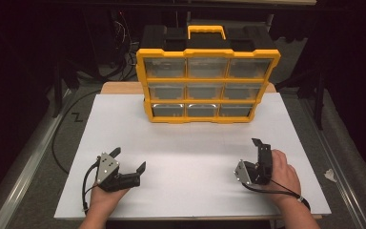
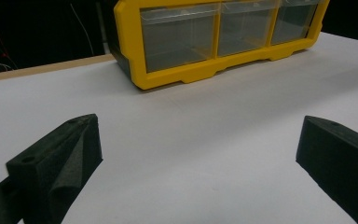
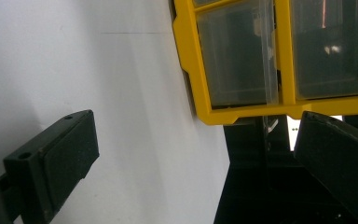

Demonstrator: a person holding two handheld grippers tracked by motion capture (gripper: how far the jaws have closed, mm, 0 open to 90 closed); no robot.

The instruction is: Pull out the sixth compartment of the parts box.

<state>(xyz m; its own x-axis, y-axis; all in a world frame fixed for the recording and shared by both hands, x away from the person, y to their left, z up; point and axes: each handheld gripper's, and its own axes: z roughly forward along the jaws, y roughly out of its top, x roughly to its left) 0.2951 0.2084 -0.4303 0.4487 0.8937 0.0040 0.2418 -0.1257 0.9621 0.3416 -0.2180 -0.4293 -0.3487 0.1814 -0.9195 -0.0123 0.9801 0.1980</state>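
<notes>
Risk lies in the tall yellow-and-black plastic drawer cabinet (image 1: 208,78) at upper centre toppling if tugged (both tongs (image 1: 129,161) (image 1: 261,163) gape wide, empty).

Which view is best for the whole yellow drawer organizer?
High view: the yellow drawer organizer shows complete, with its nine clear drawers and handle. The left gripper view catches just its bottom drawer row; the right gripper view, rotated, frames one corner.

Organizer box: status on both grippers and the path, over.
Left gripper open, right gripper open, both empty. Organizer box upright at far edge, drawers shut. White board between bare.
</notes>
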